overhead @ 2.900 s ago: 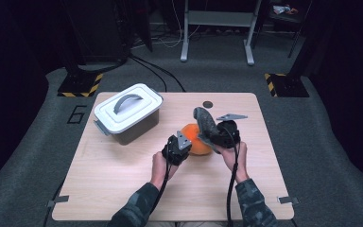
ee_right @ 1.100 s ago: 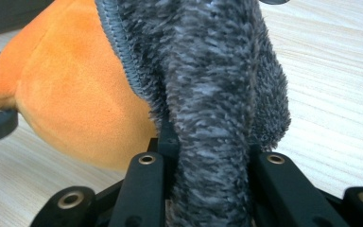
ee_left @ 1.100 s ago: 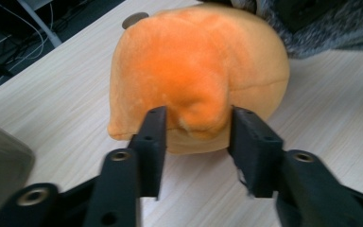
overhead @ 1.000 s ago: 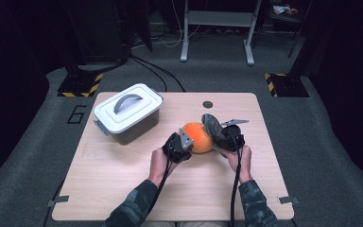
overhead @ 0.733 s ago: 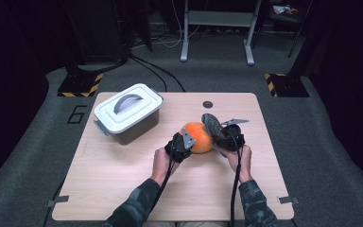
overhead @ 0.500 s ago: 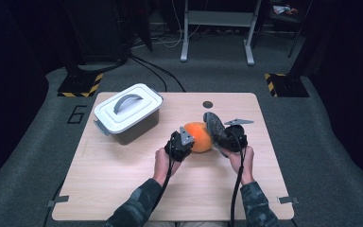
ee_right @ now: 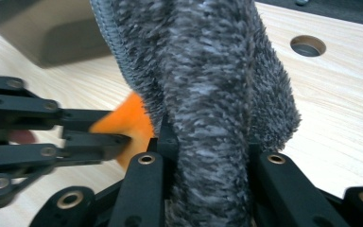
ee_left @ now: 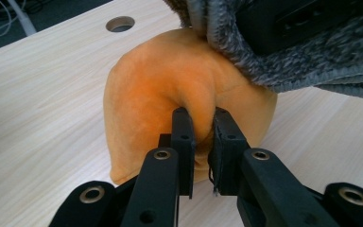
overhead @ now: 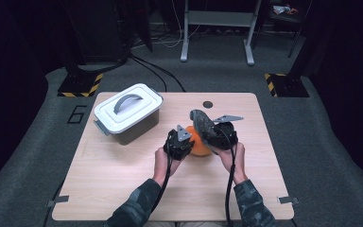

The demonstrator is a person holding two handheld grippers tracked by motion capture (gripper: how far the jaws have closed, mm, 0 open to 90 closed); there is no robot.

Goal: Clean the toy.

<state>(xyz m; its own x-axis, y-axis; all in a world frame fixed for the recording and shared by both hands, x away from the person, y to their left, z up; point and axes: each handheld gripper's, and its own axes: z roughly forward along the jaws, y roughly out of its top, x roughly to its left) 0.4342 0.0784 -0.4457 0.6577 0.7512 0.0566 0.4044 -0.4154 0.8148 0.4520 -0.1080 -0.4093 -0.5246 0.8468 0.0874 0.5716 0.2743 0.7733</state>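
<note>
Between the earlier high-view pictures and now, both hands are drawing together over the middle of the table, the grey cloth dropping from its raised, tilted pose onto the orange toy

An orange plush toy is sitting near the centre of the wooden table, and the left gripper is pinching a soft fold of it, jaws nearly together on the fabric. In that gripper's view the toy's bulk is rising toward 12 o'clock from the jaws, with the pinched ridge running straight away from them.

A grey fuzzy cloth is standing upright between the jaws of the right gripper, which are clamped on its lower part. From above, the grey cloth is lying at 12 to 1 o'clock of the toy and touching its top, its long axis tilting toward 11 o'clock. The right gripper is sitting at 3 o'clock of the toy and the left gripper at 9 o'clock, both just beside it.

Judging from this, the coming move is turning on the cloth's lying above and right of the toy, so the right hand is the nearer one to work it down over the plush.

Farther out, a white lidded box with a grey handle is resting at 10 o'clock, and a round cable hole at 12 o'clock
</note>
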